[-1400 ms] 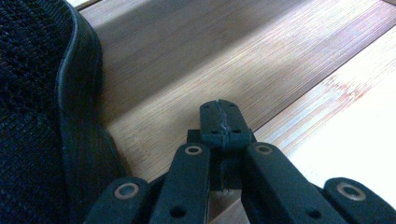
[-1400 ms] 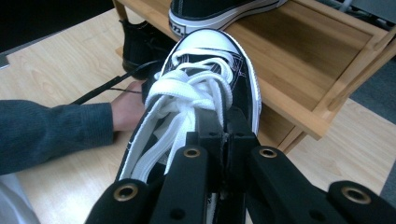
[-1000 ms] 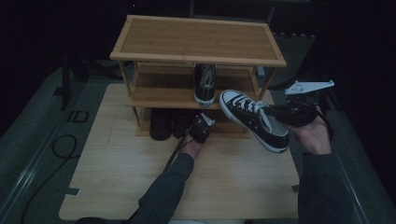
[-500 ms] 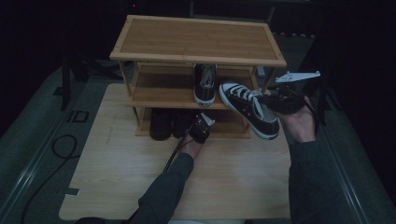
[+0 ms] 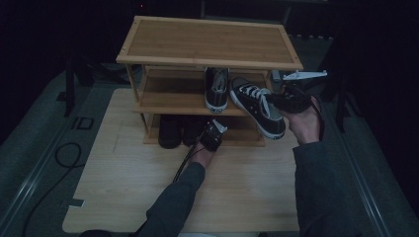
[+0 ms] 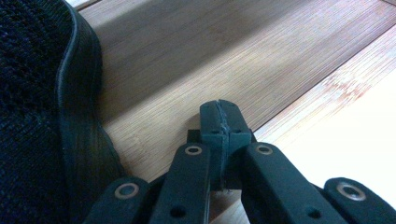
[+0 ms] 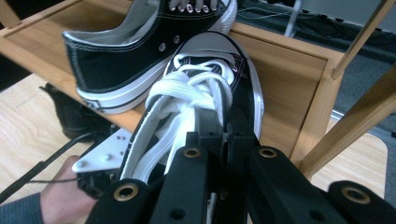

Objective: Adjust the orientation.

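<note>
Change: the right gripper (image 5: 276, 101) has carried the sneaker (image 5: 257, 106) up and left, toward the rack (image 5: 207, 42).
Right gripper: closed on the sneaker's collar.
Left gripper (image 5: 213, 134): closed, empty, low at the bottom shelf, beside a dark shoe (image 6: 42, 107).
Sneaker: centre right, toe toward the middle shelf (image 5: 168, 94), heel over its front edge.
Relation: free space lies ahead, just right of the shelved sneaker (image 5: 216, 88).
Count: two sneakers, two dark shoes, three shelves.
</note>
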`<action>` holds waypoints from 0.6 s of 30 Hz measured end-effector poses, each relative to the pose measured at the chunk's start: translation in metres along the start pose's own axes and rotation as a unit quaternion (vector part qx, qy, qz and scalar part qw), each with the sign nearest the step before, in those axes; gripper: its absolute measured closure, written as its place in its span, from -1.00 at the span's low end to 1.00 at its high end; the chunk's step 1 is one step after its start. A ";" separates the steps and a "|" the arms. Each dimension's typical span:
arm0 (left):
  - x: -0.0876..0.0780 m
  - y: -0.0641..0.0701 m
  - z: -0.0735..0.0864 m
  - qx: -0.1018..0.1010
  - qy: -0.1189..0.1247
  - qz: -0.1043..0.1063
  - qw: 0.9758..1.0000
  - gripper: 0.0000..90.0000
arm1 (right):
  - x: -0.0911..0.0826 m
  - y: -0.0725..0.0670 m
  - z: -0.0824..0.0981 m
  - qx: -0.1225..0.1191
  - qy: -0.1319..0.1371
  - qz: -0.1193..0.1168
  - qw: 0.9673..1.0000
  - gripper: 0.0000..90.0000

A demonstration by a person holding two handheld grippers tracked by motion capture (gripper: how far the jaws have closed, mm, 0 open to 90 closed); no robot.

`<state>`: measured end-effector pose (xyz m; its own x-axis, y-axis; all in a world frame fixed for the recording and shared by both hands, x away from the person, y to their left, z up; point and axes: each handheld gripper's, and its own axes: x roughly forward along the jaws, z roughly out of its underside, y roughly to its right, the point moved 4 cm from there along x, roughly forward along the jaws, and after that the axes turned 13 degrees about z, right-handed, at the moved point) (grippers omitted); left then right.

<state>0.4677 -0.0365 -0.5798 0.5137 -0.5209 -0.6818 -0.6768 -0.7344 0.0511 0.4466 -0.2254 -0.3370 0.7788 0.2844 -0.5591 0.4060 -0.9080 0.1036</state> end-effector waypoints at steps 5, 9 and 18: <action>0.000 0.000 0.000 0.000 0.000 0.000 1.000 1.00 | 0.009 -0.001 0.000 0.013 0.003 0.004 1.000 0.96; 0.000 0.000 0.000 0.000 0.000 0.000 1.000 1.00 | 0.013 -0.002 -0.001 0.018 0.004 0.001 1.000 0.96; 0.000 0.000 0.000 -0.001 0.001 -0.001 1.000 1.00 | 0.015 0.007 0.004 0.020 -0.011 -0.003 1.000 0.79</action>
<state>0.4675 -0.0366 -0.5799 0.5151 -0.5204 -0.6810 -0.6754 -0.7357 0.0513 0.4595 -0.2288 -0.3485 0.7657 0.2833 -0.5774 0.3905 -0.9181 0.0675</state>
